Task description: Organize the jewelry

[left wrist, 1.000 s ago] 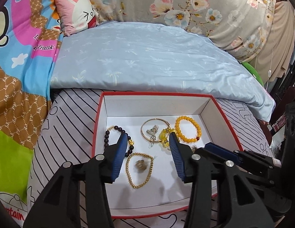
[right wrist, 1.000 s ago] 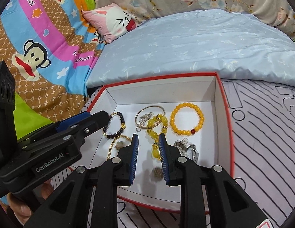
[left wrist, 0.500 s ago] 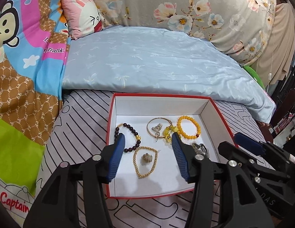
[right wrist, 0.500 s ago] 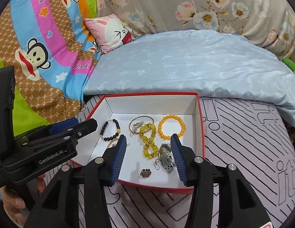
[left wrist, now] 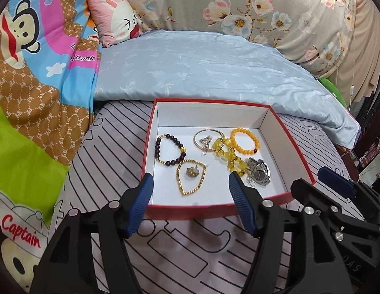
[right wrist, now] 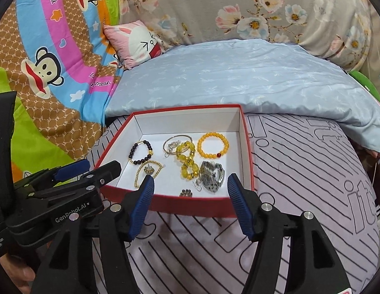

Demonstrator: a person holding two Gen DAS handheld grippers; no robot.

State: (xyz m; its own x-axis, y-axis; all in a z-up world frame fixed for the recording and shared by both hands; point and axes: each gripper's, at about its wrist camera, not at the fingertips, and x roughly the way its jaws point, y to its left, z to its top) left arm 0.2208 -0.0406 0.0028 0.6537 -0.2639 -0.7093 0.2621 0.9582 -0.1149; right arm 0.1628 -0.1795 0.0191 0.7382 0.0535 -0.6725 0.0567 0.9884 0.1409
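Bed (left wrist: 180,240) in striped grey sheet, red box (left wrist: 214,207) near blue quilt (left wrist: 202,68); left tool (left wrist: 190,191), right tool (right wrist: 190,188) opening, empty.

I am looking at a bedroom in a home. I see a bed with a striped sheet (left wrist: 111,152) and a soft light blue quilt (left wrist: 202,68) on it. A pink bunny pillow (left wrist: 116,22) sits at the back. A bright blanket with a cartoon monkey (right wrist: 47,56) lies on one side, and a big grey cover with flowers (right wrist: 251,7) is piled up behind. Beige cloth (left wrist: 364,49) hangs at the far edge.
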